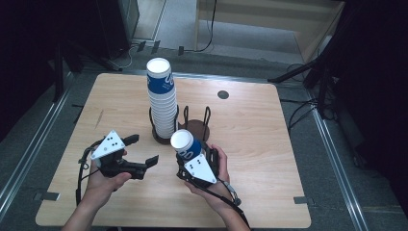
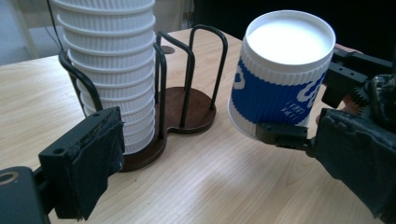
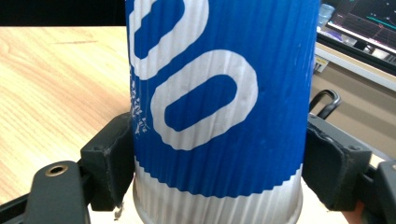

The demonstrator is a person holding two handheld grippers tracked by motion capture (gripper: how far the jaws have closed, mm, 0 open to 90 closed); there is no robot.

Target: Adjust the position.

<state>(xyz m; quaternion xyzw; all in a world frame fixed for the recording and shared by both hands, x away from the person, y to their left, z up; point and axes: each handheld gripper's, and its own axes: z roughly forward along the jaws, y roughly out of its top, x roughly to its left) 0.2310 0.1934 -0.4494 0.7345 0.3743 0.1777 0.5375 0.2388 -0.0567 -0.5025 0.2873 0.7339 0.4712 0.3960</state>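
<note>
My right gripper (image 1: pixel 188 155) clamps a blue-and-white cup (image 1: pixel 185 143) near the table's (image 1: pixel 250 144) middle, beside the cup holder (image 1: pixel 195 126); my left gripper (image 1: pixel 142 150) gapes empty

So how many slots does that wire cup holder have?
2: one holds the cup stack, the other stands empty beside it; the right gripper holds a single cup.

The cup (image 3: pixel 217 107) is matt ribbed paper, the bench (image 1: pixel 250 130) pale smooth wood grain, the rack (image 2: pixel 187 70) dark wire on a brown glossy base.
</note>
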